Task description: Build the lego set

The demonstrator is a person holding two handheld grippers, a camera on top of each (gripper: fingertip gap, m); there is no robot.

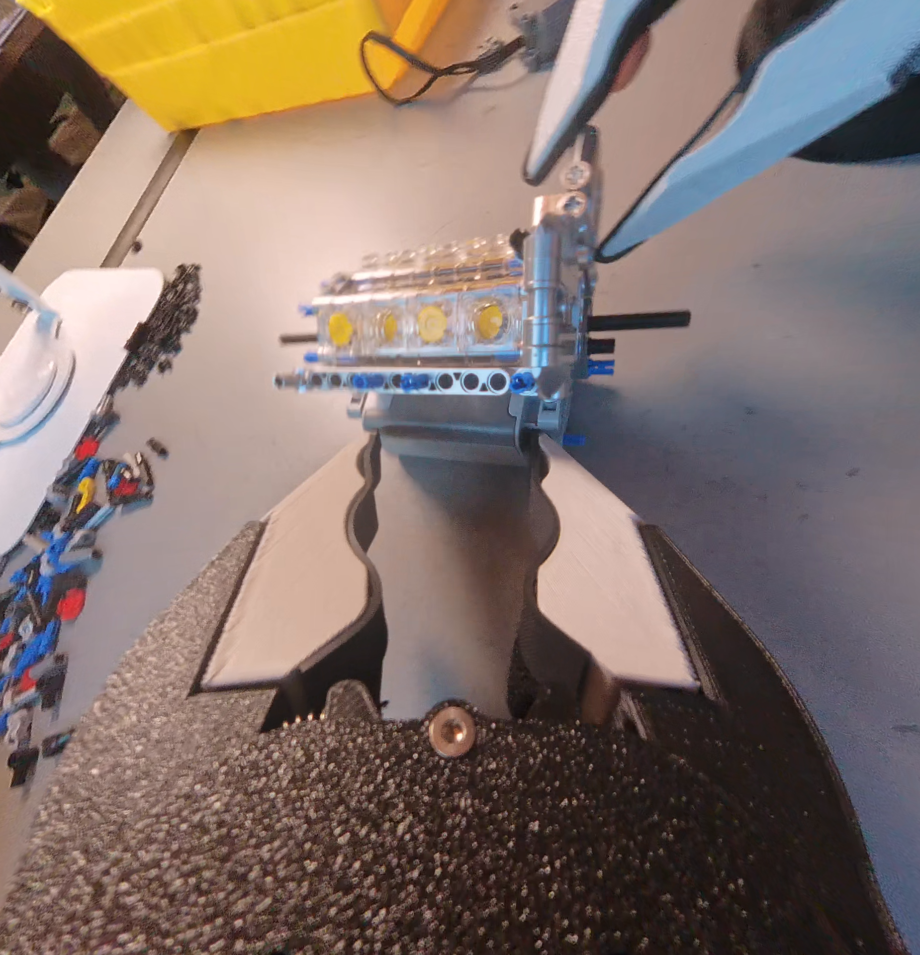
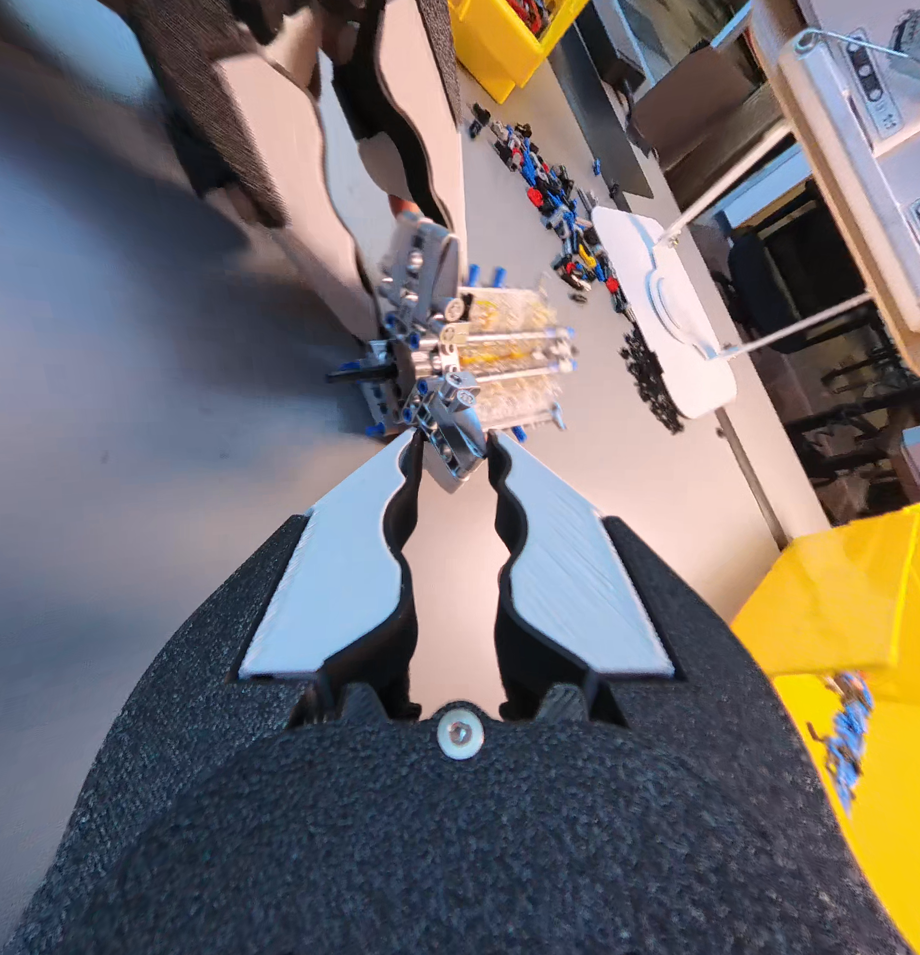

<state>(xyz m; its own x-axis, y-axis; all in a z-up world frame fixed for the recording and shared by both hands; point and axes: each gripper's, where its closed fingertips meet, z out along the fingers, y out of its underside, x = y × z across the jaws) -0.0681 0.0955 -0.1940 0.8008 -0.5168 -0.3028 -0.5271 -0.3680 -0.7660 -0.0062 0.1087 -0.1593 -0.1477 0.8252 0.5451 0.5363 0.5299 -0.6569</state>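
Note:
A building-brick engine model [image 1: 447, 330] has clear blocks with yellow pistons, a grey frame, black axles and blue pins. It is held above the grey table [image 1: 757, 517]. My left gripper [image 1: 458, 439] is shut on the model's grey underside block, one fingertip on each side. My right gripper [image 2: 453, 436] comes in from the model's far end and closes on a grey beam piece [image 2: 455, 455] at that end. It also shows in the left wrist view [image 1: 569, 212], at the top of the model's grey end frame. The left gripper shows in the right wrist view [image 2: 414, 274].
A yellow bin [image 1: 230, 62] stands at the table's far edge, with a black cord [image 1: 422, 72] beside it. A white stand base [image 1: 60, 372] and a pile of small loose pieces [image 1: 50, 558] lie to the left. Another yellow bin [image 2: 861, 646] sits on the right. There is about 7 cm between the tips of the two grippers.

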